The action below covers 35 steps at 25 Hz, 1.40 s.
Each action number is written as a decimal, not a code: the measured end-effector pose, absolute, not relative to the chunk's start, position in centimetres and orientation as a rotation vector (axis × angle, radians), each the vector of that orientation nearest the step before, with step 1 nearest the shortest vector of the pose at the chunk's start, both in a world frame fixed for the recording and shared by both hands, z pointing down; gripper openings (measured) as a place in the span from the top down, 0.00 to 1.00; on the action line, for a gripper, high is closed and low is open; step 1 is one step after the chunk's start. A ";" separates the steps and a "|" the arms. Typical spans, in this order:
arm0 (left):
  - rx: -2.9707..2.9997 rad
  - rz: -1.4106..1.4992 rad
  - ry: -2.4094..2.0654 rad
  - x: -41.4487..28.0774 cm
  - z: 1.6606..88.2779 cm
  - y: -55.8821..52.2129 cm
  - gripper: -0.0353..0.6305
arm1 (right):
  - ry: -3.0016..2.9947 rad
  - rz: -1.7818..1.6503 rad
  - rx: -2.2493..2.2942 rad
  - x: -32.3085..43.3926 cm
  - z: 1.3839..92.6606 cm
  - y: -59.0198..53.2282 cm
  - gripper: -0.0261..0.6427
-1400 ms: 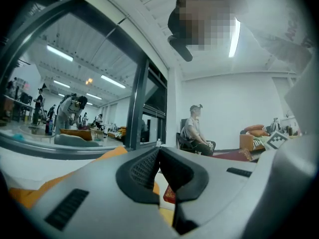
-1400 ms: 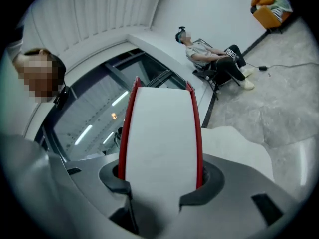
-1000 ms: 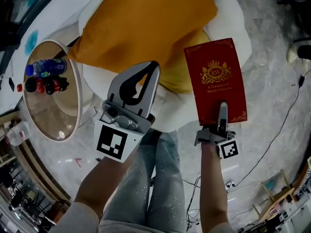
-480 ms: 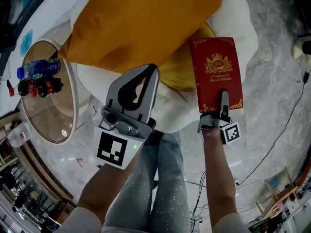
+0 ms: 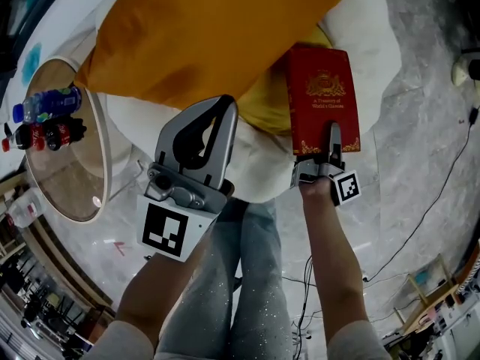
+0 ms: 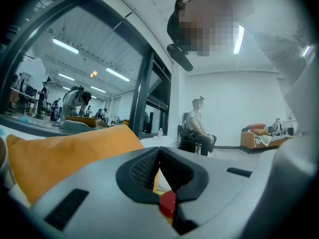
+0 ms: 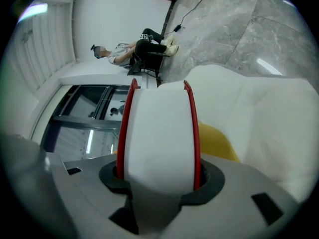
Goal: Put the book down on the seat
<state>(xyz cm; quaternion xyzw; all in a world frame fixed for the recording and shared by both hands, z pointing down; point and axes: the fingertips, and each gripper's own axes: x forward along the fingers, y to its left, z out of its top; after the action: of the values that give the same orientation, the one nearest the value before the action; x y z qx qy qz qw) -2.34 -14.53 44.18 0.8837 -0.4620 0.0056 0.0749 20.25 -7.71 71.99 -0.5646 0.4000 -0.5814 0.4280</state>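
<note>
The red book (image 5: 321,100) with gold print on its cover is held by its near edge in my right gripper (image 5: 331,137), which is shut on it. It hangs over the yellow seat cushion (image 5: 268,103) of the white armchair (image 5: 371,47). In the right gripper view the book's white page block (image 7: 158,133) with its red covers stands between the jaws of the right gripper (image 7: 158,176). My left gripper (image 5: 223,105) is shut with nothing in it, over the seat's front edge beside a large orange cushion (image 5: 202,36). The left gripper (image 6: 159,151) looks over that orange cushion (image 6: 65,153).
A round side table (image 5: 71,171) with several bottles (image 5: 45,122) stands left of the armchair. Cables (image 5: 442,178) run over the marble floor at the right. The person's legs (image 5: 240,276) are below the grippers. Another person (image 6: 199,128) sits on a chair far off.
The right gripper has sunk towards the seat with the book and rolled, so the book now lies over the yellow cushion. The left gripper has come down a little.
</note>
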 end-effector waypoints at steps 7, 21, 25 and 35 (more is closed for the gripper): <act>2.660 0.049 -1.380 -3.0 45.1 -14.9 0.92 | 1.092 -1.526 -1.409 17.0 73.6 -9.1 0.58; 2.637 0.046 -1.367 -2.6 46.2 -13.5 0.92 | 1.221 -1.832 -1.205 10.6 73.9 -8.0 0.56; 2.631 0.047 -1.359 -2.4 46.4 -13.2 0.92 | 1.185 -1.835 -1.172 10.0 72.8 -7.2 0.53; 2.633 0.050 -1.349 -2.2 46.5 -13.2 0.92 | 0.966 -1.909 -1.283 8.3 73.3 -3.1 0.50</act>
<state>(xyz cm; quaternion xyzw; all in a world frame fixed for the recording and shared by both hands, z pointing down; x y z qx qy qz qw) -2.24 -13.23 46.48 0.8861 -0.4541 0.0167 0.0914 8.27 -3.05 73.31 -0.4875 0.3672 -0.7255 0.3180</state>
